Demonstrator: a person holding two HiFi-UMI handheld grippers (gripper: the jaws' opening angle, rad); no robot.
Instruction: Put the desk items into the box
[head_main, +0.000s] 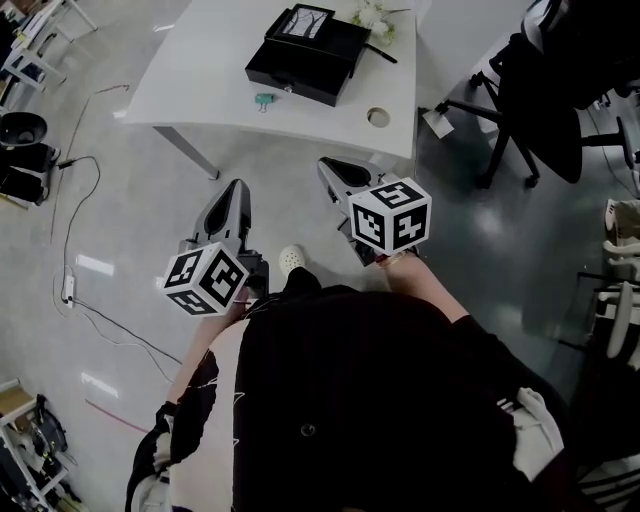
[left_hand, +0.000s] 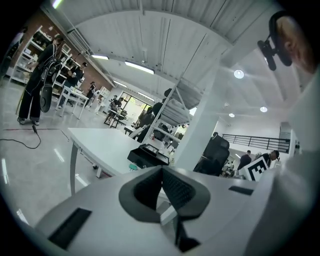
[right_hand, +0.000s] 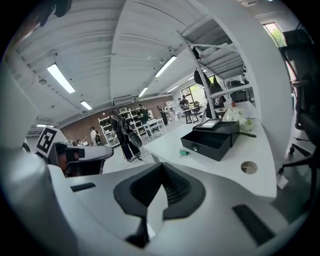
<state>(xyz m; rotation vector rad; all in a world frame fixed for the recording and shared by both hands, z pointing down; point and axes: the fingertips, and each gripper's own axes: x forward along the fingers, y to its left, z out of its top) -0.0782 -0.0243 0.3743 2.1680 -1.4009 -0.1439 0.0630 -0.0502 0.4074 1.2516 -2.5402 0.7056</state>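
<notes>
dark-clad torso (head_main: 380, 400) of the person fills the foreground at 6 o'clock, with a light shoe (head_main: 291, 260) on the floor (head_main: 120, 200) just ahead. the left gripper (head_main: 237, 190) and right gripper (head_main: 335, 165) are held close to the body, pointing toward 12 o'clock, both short of the table (head_main: 200, 90). each gripper view shows the two dark pads closed against each other at the tip, with nothing between them.

on the table, toward 12 o'clock: the black box (head_main: 305, 55), its drawer-like front facing the person and the top apparently open. a small teal clip (head_main: 264, 100) lies just beside the box at its 7 o'clock corner. white flowers (head_main: 375, 15) and a dark slim item (head_main: 380, 52), perhaps a pen, lie at the box's 2 o'clock side. a round cable hole (head_main: 378, 117) sits near the table's edge. an office chair (head_main: 540, 90) stands at 2 o'clock, apart from the table.

judged stage: approach, with no item yet grasped and none visibly inside the box. the next move likely calls for stepping up to the table, opening one gripper, and lowering it over the teal clip, the nearest loose item, while keeping the jaws away from the box wall beside it.
</notes>
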